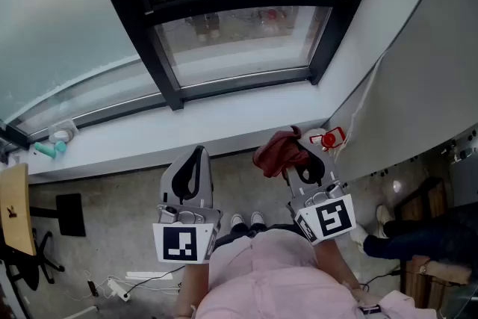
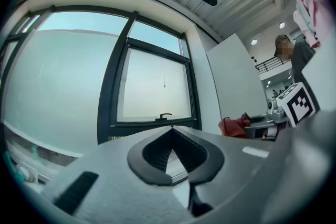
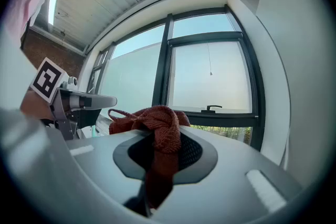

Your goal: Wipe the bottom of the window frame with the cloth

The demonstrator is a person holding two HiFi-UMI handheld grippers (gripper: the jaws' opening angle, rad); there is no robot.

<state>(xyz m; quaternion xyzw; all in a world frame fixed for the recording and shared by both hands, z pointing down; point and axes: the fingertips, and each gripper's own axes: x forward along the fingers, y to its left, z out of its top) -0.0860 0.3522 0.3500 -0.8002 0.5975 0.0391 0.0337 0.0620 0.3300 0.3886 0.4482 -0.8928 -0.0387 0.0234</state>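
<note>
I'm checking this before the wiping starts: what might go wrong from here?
1. The right gripper pinches the red cloth by one bunched part, and the rest hangs loose. Dragging it along the bottom of the window frame might pull it out of the jaws.
2. A red-and-white object sits by the right end of the sill, close to that gripper. A sweep into that corner may knock it.
</note>
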